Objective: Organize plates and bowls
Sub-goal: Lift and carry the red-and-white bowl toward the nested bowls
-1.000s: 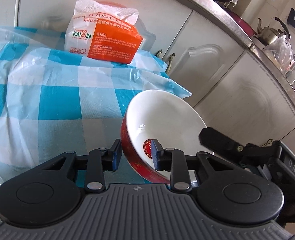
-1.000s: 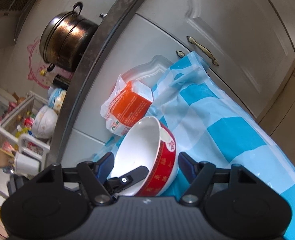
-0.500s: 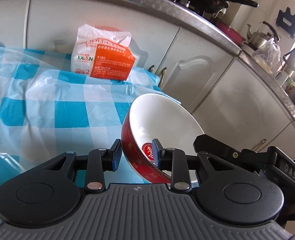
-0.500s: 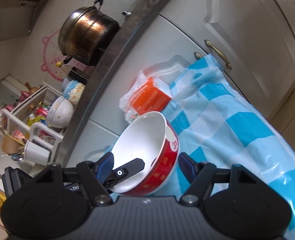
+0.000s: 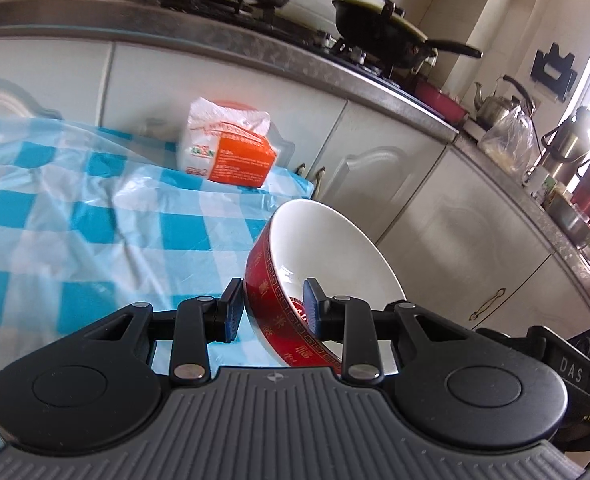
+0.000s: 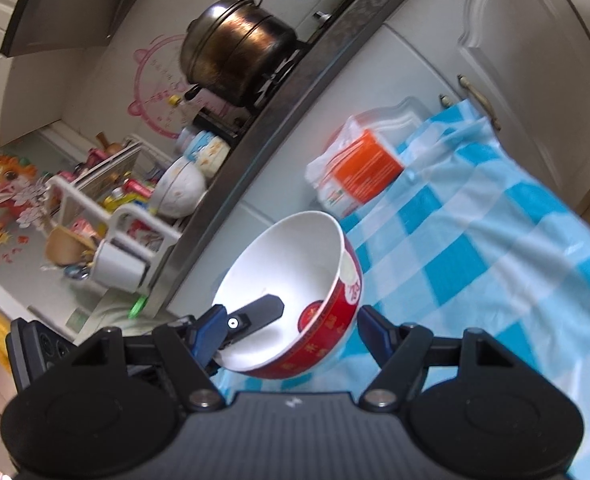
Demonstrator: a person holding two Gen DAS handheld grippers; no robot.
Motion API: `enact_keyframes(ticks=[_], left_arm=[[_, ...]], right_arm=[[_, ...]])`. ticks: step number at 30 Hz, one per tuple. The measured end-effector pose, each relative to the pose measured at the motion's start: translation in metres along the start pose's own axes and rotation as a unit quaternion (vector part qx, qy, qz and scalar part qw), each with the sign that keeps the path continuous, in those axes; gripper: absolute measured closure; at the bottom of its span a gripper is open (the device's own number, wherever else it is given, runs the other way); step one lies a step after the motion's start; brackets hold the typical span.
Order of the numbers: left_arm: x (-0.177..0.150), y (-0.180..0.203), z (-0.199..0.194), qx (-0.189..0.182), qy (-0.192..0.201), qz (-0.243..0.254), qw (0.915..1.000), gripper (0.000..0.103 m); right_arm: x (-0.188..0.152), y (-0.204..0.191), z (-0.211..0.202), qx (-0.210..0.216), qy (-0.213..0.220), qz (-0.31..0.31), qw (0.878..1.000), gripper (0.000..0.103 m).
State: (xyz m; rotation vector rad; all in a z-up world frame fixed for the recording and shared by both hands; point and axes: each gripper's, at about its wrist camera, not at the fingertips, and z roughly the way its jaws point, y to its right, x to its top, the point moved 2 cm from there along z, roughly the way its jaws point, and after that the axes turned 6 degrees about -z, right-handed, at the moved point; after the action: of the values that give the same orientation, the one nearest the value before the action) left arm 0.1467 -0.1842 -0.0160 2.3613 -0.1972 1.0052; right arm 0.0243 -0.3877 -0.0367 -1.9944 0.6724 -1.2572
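A bowl (image 5: 319, 248), red outside and white inside, hangs tilted above the blue-checked tablecloth (image 5: 75, 220). My left gripper (image 5: 272, 306) is shut on its near wall, one pad on the red outside and one inside. In the right wrist view the same bowl (image 6: 295, 264) sits between the pads of my right gripper (image 6: 291, 332), which is shut across its width. The left gripper's finger (image 6: 255, 316) shows inside the bowl there. Part of the right gripper's body (image 5: 567, 364) shows at the lower right of the left wrist view.
An orange-and-white tissue pack (image 5: 231, 152) stands at the far edge of the cloth against white cabinet doors (image 5: 435, 200). Above runs a countertop (image 5: 255, 24) with a pan (image 5: 379, 28), a large pot (image 6: 235, 52), a kettle (image 5: 499, 104) and a rack with bowls (image 6: 179, 192).
Both grippers have risen with the bowl held between them. The cloth and tissue pack sit lower and farther off, and the countertop with its pots has come into view.
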Motion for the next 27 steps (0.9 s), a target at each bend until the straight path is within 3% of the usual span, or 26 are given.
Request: enact_keyframes(ticks=[19,27], left_arm=[[-0.031,-0.072,-0.148,0.02,0.048,-0.074,0.9959,0.07],[-0.043,-0.107,-0.198,0.07,0.075,-0.084,0.9911,0.07]], right_arm=[[-0.07,-0.107,-0.011,0.078,-0.03,-0.035,0.996,0.03],[-0.105,-0.151,0.015,0.115,-0.074,-0.052,0.989,0.03]])
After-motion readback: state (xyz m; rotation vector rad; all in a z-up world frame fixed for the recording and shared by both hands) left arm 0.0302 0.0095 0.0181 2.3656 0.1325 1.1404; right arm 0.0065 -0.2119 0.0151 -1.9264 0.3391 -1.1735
